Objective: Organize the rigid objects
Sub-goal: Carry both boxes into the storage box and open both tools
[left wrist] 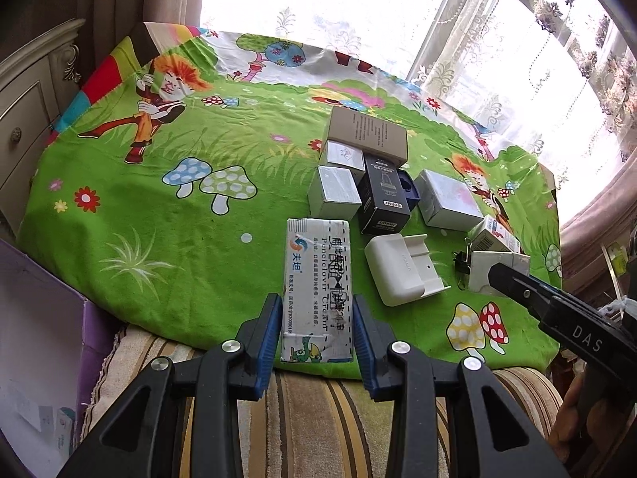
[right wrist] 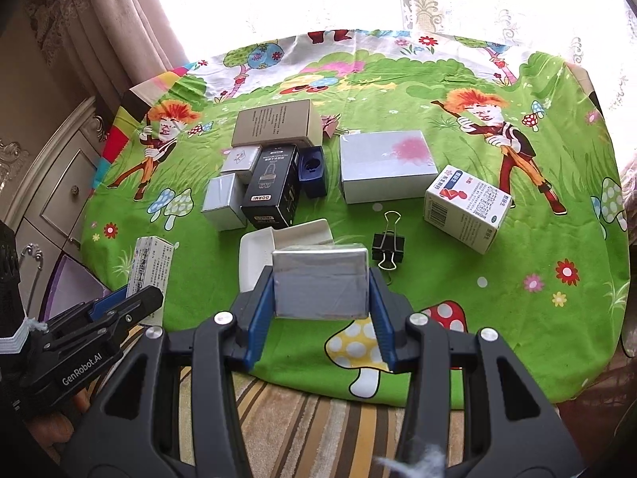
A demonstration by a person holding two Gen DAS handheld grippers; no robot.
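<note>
Left tongs [left wrist: 314, 330] clamp long white cream carton [left wrist: 317, 279]; right tongs [right wrist: 320, 298] clamp silver foil-wrapped box [right wrist: 319, 281]. Risk: glossy foil slipping from pads.

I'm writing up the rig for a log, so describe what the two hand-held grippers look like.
Both match: the left hand-held gripper and right hand-held gripper have matte black plastic scissor-style arms, silver round pivot bolts and blue pads inside the fingers. Seen from the opposite camera, one body carries white "GenRobot.AI" lettering, the other "DAS". A bit of white string or fabric sits at each handle. No cables are visible.
</note>
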